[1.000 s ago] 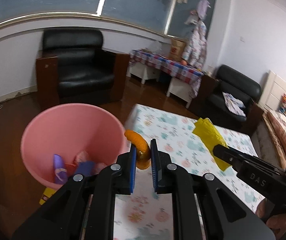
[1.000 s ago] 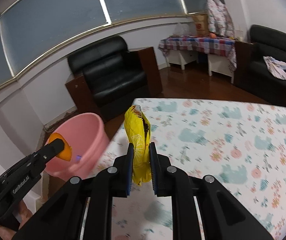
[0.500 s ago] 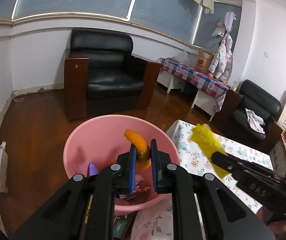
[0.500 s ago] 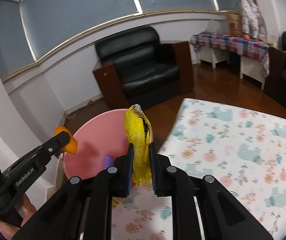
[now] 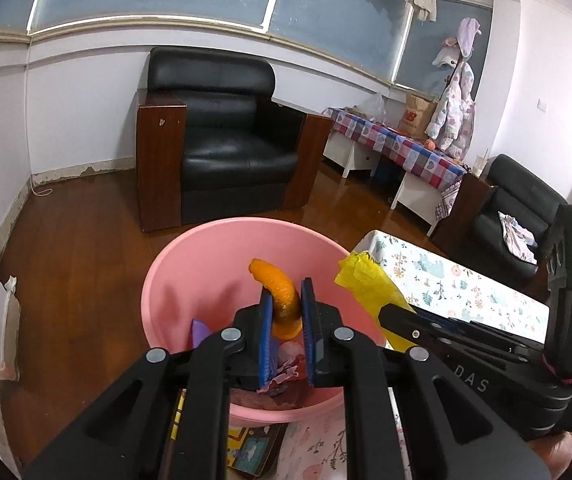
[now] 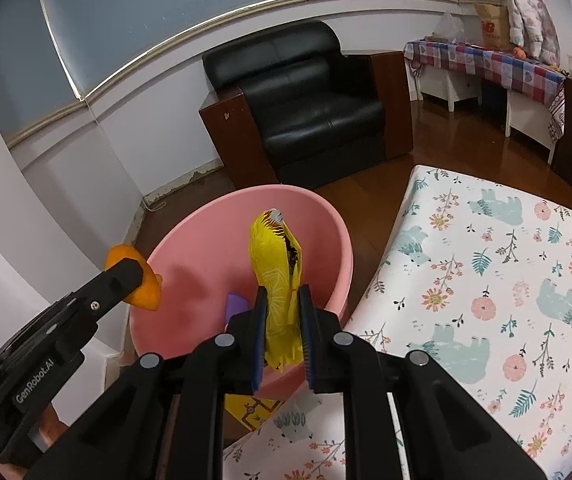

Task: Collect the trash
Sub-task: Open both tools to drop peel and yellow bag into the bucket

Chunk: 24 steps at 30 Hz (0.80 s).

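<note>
Over the pink basin [image 5: 174,280] at lower centre, my left tool [image 5: 286,312] pinches orange peel [image 5: 280,300]; my right tool [image 6: 282,316] clamps a yellow wrapper [image 6: 276,272].

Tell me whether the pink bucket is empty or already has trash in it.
Not empty. The pink bucket already holds a purple scrap and crumpled pink wrappers at its bottom.

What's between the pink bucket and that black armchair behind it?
Only bare wooden floor. In both wrist views nothing stands between the pink bucket and the black armchair.
</note>
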Tool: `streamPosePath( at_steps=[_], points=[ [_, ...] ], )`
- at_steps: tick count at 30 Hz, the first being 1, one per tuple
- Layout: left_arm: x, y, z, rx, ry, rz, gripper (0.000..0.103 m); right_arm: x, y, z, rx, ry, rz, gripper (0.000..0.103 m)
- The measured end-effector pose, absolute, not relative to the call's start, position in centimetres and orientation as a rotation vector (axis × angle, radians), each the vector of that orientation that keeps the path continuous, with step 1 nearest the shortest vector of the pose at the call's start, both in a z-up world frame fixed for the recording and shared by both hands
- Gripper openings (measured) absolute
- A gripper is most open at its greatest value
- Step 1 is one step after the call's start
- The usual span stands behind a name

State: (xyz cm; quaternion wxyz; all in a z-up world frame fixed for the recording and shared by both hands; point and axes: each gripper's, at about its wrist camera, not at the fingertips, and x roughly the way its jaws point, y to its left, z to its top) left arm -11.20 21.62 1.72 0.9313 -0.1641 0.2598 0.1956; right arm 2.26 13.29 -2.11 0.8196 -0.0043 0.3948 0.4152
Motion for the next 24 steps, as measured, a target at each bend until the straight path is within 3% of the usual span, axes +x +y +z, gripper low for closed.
streamPosePath(
  at_steps=[24],
  points=[
    [-9.8, 22.3, 0.8, -0.328, 0.545, 0.425, 0.013, 2.4, 14.6, -2.8, -0.020, 0.824, 0.920, 0.015]
  ],
)
